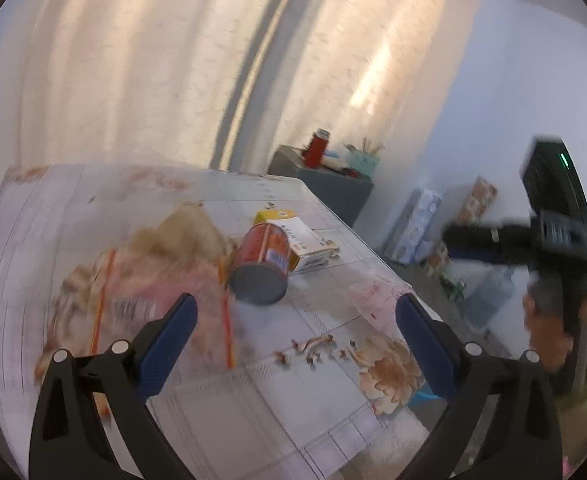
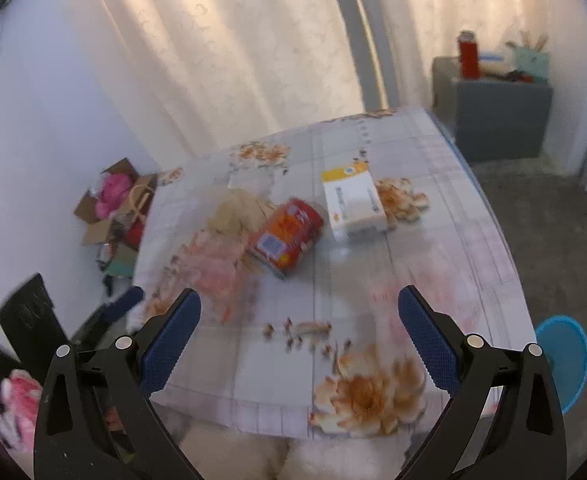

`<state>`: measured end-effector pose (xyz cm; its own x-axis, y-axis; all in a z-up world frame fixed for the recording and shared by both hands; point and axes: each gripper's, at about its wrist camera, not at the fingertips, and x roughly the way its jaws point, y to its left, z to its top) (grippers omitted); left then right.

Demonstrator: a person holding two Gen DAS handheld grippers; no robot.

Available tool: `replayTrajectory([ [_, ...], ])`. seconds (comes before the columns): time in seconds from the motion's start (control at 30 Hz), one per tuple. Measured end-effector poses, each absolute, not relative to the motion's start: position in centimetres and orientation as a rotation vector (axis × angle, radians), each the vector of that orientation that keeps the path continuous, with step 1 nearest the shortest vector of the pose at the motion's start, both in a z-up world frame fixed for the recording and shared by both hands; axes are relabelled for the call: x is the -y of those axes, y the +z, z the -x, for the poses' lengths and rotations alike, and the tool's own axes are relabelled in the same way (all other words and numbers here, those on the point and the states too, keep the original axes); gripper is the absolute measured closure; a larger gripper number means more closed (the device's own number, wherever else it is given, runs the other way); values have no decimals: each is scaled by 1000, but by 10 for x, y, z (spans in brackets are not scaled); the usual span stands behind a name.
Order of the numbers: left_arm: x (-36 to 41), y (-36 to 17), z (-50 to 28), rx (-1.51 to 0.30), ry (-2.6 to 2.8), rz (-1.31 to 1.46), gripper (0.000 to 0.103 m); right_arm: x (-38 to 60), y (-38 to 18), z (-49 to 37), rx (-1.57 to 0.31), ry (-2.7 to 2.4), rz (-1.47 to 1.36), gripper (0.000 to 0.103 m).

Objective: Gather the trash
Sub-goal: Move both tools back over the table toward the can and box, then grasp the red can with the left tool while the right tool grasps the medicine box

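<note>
A red tin can (image 1: pixel 262 263) (image 2: pixel 287 235) lies on its side in the middle of the table. Behind it rests a white and yellow carton (image 1: pixel 302 240) (image 2: pixel 353 205). To the can's left sits crumpled brown paper (image 1: pixel 185 232) (image 2: pixel 237 210) and a pink plastic wrapper (image 1: pixel 149 288) (image 2: pixel 213 272). My left gripper (image 1: pixel 295 322) hovers open over the near table, short of the can, nothing between its fingers. My right gripper (image 2: pixel 299 318) is open too, above the table's front part. In the left wrist view the right gripper's body (image 1: pixel 549 232) shows at the far right, held by a hand (image 1: pixel 553 328).
The table (image 2: pixel 373 280) wears a floral plastic cloth. A blue bin (image 2: pixel 565 360) stands on the floor off the table's right front corner. An open cardboard box (image 2: pixel 113 204) with pink stuff lies on the floor at left. A grey cabinet (image 2: pixel 497 116) with a red flask stands by the curtain.
</note>
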<state>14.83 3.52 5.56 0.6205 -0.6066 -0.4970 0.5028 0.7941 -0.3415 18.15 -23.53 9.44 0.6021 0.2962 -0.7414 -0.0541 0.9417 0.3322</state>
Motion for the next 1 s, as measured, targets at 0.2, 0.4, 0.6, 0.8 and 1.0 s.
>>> replayTrajectory([
  [0.2,-11,53,-199,-734,-701,117,6,248,92,-264,-1040,221,-269,8],
  [0.4,24,41,-239,-821,-715,-30,6,249,52,-336,-1212,224,-290,8],
  [0.6,58,25,-268,-890,-696,-127,14,248,8,-389,-1345,183,-288,8],
  [0.8,78,1,-294,-996,-623,-219,27,254,-18,-413,-1403,156,-297,8],
  [1.0,89,-17,-306,-1078,-584,-268,34,252,-32,-423,-1437,166,-275,8],
])
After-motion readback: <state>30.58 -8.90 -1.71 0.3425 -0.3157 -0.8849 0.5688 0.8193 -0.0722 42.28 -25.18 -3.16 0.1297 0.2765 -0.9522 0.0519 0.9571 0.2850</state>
